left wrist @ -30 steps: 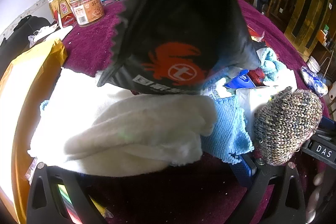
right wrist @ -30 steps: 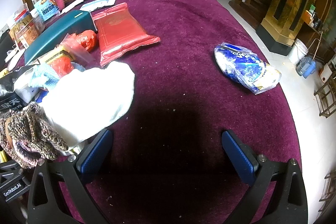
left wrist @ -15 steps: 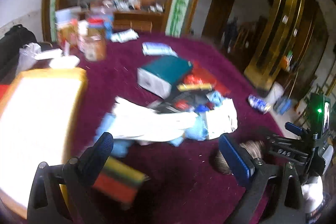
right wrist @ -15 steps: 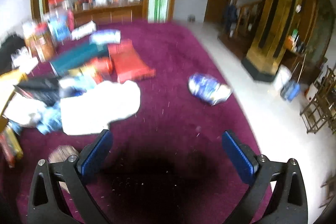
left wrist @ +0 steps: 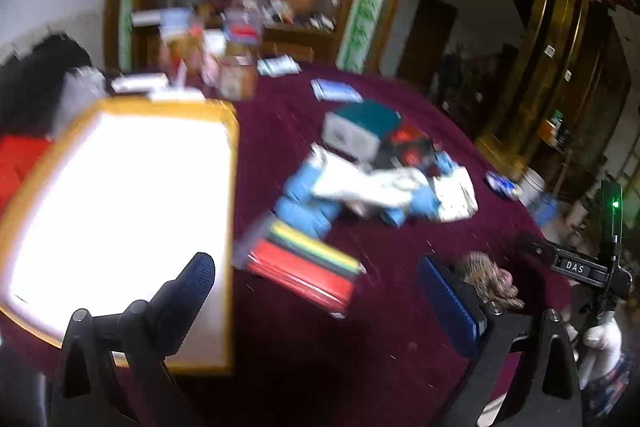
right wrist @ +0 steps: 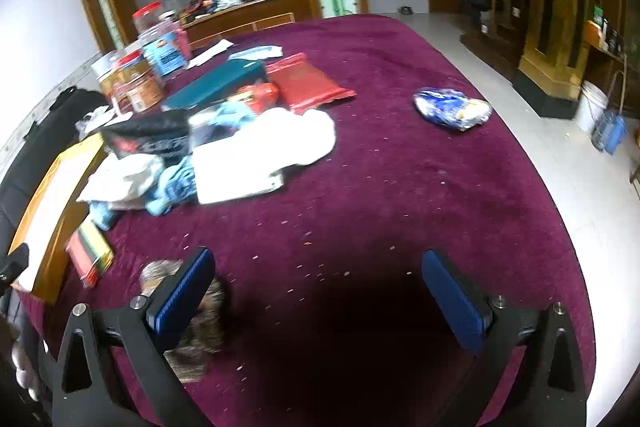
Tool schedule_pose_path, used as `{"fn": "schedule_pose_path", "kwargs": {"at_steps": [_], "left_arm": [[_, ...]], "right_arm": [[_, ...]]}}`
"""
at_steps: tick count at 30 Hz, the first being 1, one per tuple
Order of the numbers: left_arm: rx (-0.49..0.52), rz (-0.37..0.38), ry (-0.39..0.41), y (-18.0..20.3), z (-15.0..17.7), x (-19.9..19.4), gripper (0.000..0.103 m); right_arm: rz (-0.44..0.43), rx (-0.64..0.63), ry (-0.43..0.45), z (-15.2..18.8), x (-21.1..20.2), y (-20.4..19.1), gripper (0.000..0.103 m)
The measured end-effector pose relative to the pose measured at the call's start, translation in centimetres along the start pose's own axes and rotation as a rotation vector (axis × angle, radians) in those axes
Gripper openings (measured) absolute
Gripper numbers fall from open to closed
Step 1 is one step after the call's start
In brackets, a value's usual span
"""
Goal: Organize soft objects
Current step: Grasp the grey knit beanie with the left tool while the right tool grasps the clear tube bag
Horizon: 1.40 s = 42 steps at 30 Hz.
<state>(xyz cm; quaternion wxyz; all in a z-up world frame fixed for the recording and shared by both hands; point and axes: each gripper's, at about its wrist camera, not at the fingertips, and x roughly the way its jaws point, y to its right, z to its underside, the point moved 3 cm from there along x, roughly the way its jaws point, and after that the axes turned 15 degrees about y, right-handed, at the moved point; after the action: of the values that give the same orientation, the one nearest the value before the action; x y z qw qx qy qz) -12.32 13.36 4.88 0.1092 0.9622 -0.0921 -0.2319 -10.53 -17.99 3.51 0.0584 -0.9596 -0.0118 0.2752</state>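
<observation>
Both grippers hung above the purple tablecloth [right wrist: 400,155] with their blue-padded fingers spread wide and nothing between them: the left gripper [left wrist: 316,291] over the near edge by the yellow-rimmed tray [left wrist: 120,203], the right gripper [right wrist: 320,291] over bare cloth. The soft things lay in two places. A knitted brown hat [right wrist: 192,331] sat on the cloth just beside and partly behind the right gripper's left finger [right wrist: 184,291], and in the left view it showed just past that gripper's right finger. Farther off, in a loose heap at the middle of the table, lay a white towel [right wrist: 264,155], a light blue knitted cloth [right wrist: 172,187] tucked under and beside it, and a crumpled white rag [right wrist: 124,175] against a black bag [right wrist: 156,139]. A flat red packet with coloured stripes [left wrist: 308,263] rested between the heap and the tray, touching neither gripper. The left view was blurred, so finer details of the heap could not be made out. The sensible step seemed to be taking the hat, the nearest piece. To do it well, one open gripper should come down over the hat's thick middle, pinch a full fold of the knit rather than a loose edge, and lift straight up so it did not drag across the cloth or catch the striped packet.
</observation>
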Motion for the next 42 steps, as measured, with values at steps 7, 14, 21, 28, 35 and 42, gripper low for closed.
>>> {"fn": "schedule_pose_path", "kwargs": {"at_steps": [7,14,21,28,35,42], "left_arm": [[0.034,0.018,-0.049,1.0,1.5,0.2,0.102],[0.004,0.025,-0.099,0.8,2.1,1.1,0.102],[0.030,0.093,-0.125,2.7,2.1,1.3,0.102],[0.022,0.016,-0.068,-0.9,0.9,-2.2,0.102],[-0.051,-0.068,-0.027,-5.9,0.6,-5.1,0.101],[-0.088,-0.035,0.033,-7.0,-0.4,-7.2,0.101]], "right_arm": [[-0.089,-0.074,-0.030,0.5,0.2,-3.2,0.103],[-0.156,-0.068,-0.053,1.5,0.9,-5.0,0.103],[-0.199,-0.096,-0.033,0.7,0.3,-6.3,0.103],[-0.498,-0.241,-0.161,-0.3,0.7,-15.6,0.103],[-0.480,-0.495,-0.266,3.2,6.0,-25.4,0.103],[-0.508,-0.463,-0.318,4.0,7.2,-27.0,0.046]]}}
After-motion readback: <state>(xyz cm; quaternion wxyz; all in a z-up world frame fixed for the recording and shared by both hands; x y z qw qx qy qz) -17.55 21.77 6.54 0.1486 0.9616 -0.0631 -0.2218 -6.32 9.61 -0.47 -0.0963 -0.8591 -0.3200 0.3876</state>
